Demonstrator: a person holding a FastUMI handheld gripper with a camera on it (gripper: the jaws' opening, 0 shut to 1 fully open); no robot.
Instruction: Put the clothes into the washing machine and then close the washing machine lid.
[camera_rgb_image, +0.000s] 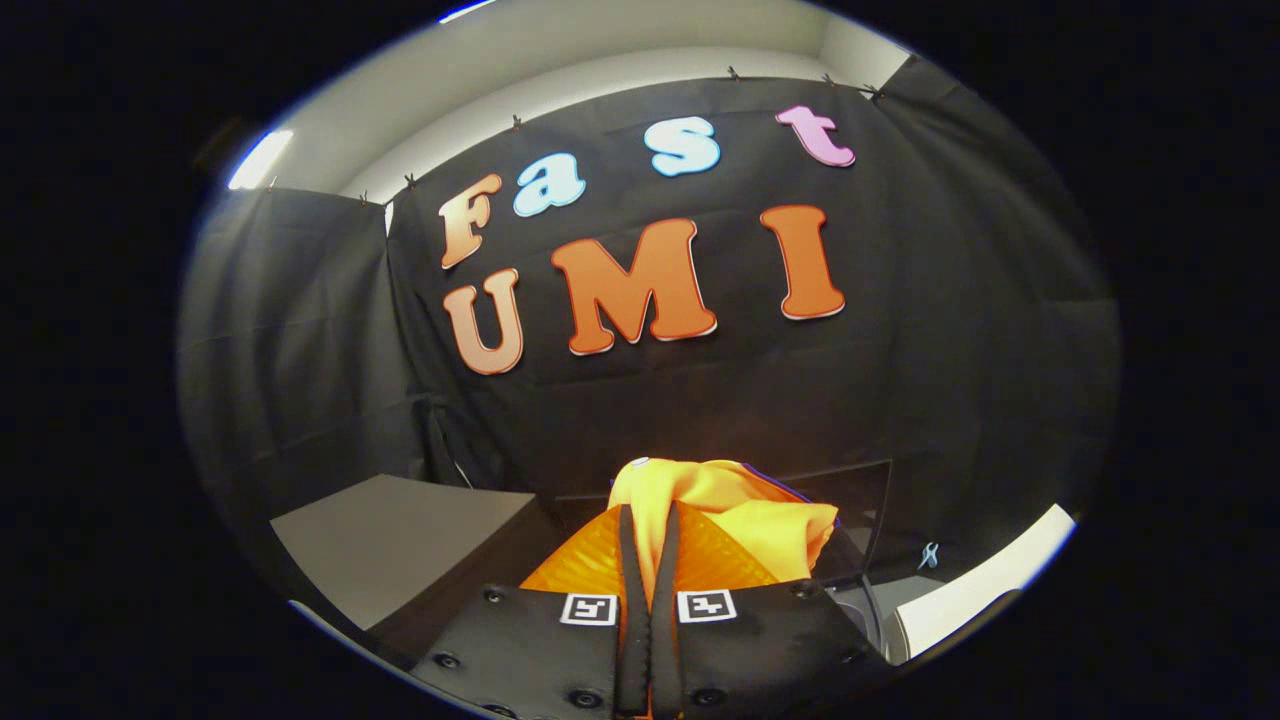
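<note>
one yellow garment (745, 505) pinched in the hand-held gripper (650, 520), above the washing machine (900, 610).

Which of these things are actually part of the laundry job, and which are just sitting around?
Part of the job:
- yellow garment, pinched between the closed fingers
- washing machine, its edge just beyond the fingers

Just lying about:
- grey tabletop beside the fingers
- black booth cloth behind everything
</note>
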